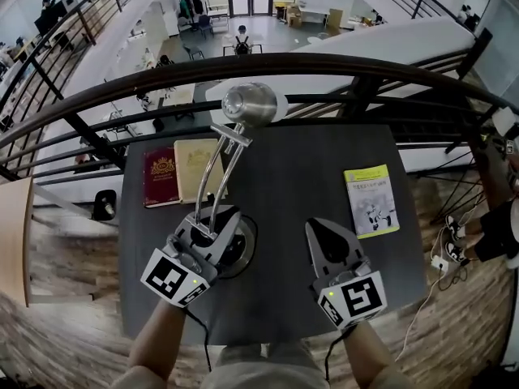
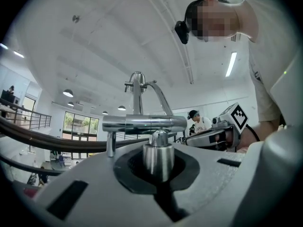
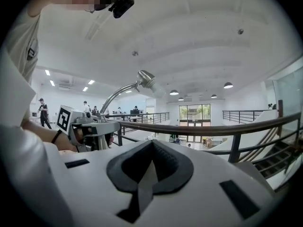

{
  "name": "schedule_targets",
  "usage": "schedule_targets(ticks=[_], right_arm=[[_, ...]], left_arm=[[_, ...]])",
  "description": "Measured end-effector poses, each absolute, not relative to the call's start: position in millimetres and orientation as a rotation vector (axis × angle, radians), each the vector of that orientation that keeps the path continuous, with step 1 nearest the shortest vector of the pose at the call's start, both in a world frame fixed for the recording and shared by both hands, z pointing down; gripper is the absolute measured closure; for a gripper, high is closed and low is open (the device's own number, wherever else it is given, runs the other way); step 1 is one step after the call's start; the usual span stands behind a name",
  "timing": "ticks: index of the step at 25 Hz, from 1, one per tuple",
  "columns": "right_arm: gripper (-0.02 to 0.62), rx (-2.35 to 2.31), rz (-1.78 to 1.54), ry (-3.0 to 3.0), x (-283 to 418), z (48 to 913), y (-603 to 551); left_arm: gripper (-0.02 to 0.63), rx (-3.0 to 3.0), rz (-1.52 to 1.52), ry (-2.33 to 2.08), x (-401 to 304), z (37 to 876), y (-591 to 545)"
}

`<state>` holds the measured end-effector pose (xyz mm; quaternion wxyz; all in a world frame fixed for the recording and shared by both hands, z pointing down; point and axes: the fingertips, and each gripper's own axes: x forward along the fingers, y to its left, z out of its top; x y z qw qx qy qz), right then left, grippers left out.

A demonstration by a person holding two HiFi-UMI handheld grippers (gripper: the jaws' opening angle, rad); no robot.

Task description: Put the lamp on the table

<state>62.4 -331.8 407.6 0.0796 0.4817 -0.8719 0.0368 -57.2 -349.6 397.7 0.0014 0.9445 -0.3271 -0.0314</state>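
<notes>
A chrome desk lamp has its round head (image 1: pixel 243 104) near the table's far edge, and twin curved arms run down to a round dark base (image 1: pixel 245 254). The base is low over the dark table (image 1: pixel 300 160); I cannot tell if it touches. My left gripper (image 1: pixel 212 235) is shut on the lamp's short chrome post (image 2: pixel 158 160) just above the base. To its right my right gripper (image 1: pixel 323 232) hovers over the table, shut with nothing in it. The right gripper view shows its pads (image 3: pixel 163 162) meeting and the lamp head (image 3: pixel 146 78) off to the left.
A red book (image 1: pixel 160 177) and a tan book (image 1: pixel 195 167) lie side by side at the table's far left. A yellow-green booklet (image 1: pixel 371 201) lies at the right. A dark curved railing (image 1: pixel 324 63) runs behind the table. A person's legs (image 1: pixel 499 233) stand at the far right.
</notes>
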Motion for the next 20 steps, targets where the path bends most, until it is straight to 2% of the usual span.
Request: schedule_targets(ticks=[14,20], right_arm=[[0.595,1.416,0.261,-2.44,67.5,547.9,-404.9],[0.596,1.415,0.353,-2.401,66.7,584.5,-407.7]], left_arm=[[0.603,2.99,-0.014,-0.946,-45.2,514.7,-416.8],[0.603,2.959,-0.104,-0.96,-39.2,535.0,-430.1]])
